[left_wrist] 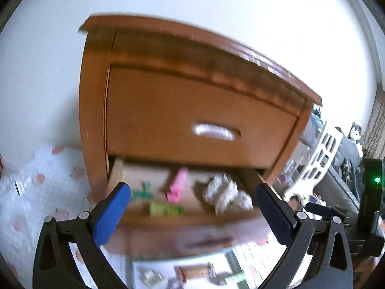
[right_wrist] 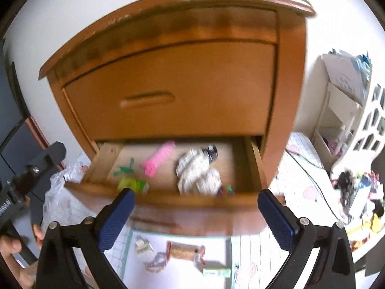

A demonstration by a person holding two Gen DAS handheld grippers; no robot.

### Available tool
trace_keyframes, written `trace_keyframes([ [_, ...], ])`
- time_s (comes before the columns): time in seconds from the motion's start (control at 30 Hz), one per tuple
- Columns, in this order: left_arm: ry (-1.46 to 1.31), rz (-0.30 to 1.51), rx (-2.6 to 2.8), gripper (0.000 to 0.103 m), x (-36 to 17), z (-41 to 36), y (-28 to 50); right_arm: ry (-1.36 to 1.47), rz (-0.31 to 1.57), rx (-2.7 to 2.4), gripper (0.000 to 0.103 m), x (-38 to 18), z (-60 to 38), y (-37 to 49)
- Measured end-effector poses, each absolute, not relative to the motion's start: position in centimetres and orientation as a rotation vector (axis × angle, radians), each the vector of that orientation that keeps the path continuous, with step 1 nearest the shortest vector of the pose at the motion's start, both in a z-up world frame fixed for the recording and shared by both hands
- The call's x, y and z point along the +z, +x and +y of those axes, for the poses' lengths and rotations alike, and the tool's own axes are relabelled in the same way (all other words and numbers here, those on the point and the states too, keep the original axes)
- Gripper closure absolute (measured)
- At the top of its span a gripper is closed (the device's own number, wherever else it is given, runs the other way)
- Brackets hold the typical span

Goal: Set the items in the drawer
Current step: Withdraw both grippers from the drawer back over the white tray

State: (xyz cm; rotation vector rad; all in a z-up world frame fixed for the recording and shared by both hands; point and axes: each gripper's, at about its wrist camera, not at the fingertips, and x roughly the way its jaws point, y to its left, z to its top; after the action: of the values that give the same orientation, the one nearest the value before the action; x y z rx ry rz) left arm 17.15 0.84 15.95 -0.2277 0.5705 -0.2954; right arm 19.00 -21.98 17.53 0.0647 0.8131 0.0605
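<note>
The lower drawer [right_wrist: 168, 200] of a brown wooden nightstand [right_wrist: 173, 84] stands pulled out. Inside lie a pink item [right_wrist: 158, 159], a striped grey-white cloth bundle [right_wrist: 197, 173], a green pack [right_wrist: 132, 184] and a green figure [right_wrist: 125, 167]. The same pink item [left_wrist: 178, 186], cloth bundle [left_wrist: 226, 195] and green pack [left_wrist: 166, 209] show blurred in the left wrist view. My left gripper [left_wrist: 192, 214] is open and empty just in front of the drawer [left_wrist: 182, 221]. My right gripper [right_wrist: 196, 219] is open and empty too, above the drawer's front. Both views are motion-blurred.
On the floor mat [right_wrist: 252, 245] below the drawer lie a brown wrapped snack [right_wrist: 185, 251], a small white piece [right_wrist: 143, 245] and a green-white box [right_wrist: 216, 272]. A white shelf unit [right_wrist: 341, 110] and clutter stand at right. A person's hand [right_wrist: 14, 245] holds the left gripper's handle.
</note>
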Motion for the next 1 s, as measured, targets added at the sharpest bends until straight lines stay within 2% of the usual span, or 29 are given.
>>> trace_keyframes([
  [0.17, -0.237, 0.679, -0.264, 0.0, 11.3, 0.4, 15.3, 0.126, 0.898, 0.04, 0.0, 13.5, -23.4, 16.2],
  [0.33, -0.249, 0.848, -0.225, 0.0, 3.9, 0.4, 14.3, 0.195, 1.001, 0.007, 0.0, 8.3, -24.6, 14.7],
  [0.63, -0.197, 1.102, -0.188, 0.0, -6.1, -0.5, 14.5, 0.241, 1.203, -0.038, 0.0, -0.8, -25.2, 14.7],
  [0.8, -0.162, 1.172, -0.197, 0.0, -8.8, -1.3, 14.1, 0.269, 1.311, -0.058, 0.0, -5.0, -25.7, 15.3],
  [1.0, -0.137, 1.23, -0.214, 0.0, -11.1, -2.6, 14.5, 0.298, 1.359, -0.079, 0.0, -7.2, -26.1, 16.4],
])
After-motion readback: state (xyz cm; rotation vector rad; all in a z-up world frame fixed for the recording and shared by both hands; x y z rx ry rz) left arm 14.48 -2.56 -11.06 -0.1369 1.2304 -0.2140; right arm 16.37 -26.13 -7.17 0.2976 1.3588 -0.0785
